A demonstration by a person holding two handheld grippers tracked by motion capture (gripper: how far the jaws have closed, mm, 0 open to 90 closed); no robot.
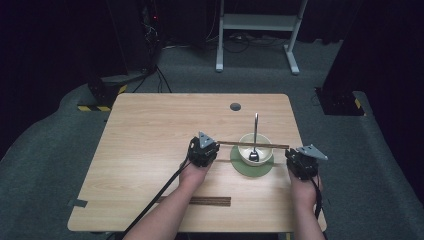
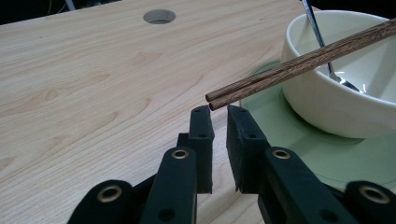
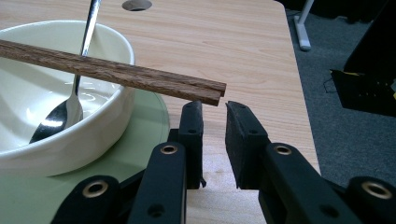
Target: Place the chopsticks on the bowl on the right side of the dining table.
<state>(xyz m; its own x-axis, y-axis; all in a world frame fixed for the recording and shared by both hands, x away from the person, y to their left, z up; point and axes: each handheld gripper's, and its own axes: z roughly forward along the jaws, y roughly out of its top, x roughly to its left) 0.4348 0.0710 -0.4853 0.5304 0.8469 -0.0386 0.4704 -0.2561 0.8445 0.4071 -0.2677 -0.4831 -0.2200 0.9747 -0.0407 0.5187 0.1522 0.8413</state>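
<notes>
A pair of dark wooden chopsticks (image 1: pixel 230 143) lies level across the rim of a cream bowl (image 1: pixel 244 142). The bowl stands on a green saucer (image 1: pixel 241 168) and holds a metal spoon (image 1: pixel 255 129). My left gripper (image 1: pixel 210 148) sits at the chopsticks' left end; in the left gripper view its jaws (image 2: pixel 218 112) stand nearly together, and the chopsticks (image 2: pixel 289 70) end just past the tips, not between the pads. My right gripper (image 1: pixel 294 153) sits at the other end, its jaws (image 3: pixel 215 106) also narrow and bare just below the chopsticks (image 3: pixel 140 77).
A dark brown wooden strip (image 1: pixel 210 201) lies near the table's front edge between my forearms. A round cable hole (image 1: pixel 235 106) is at the back of the wooden table (image 1: pixel 150 135). Behind the table are a white desk frame (image 1: pixel 257 30) and dark equipment.
</notes>
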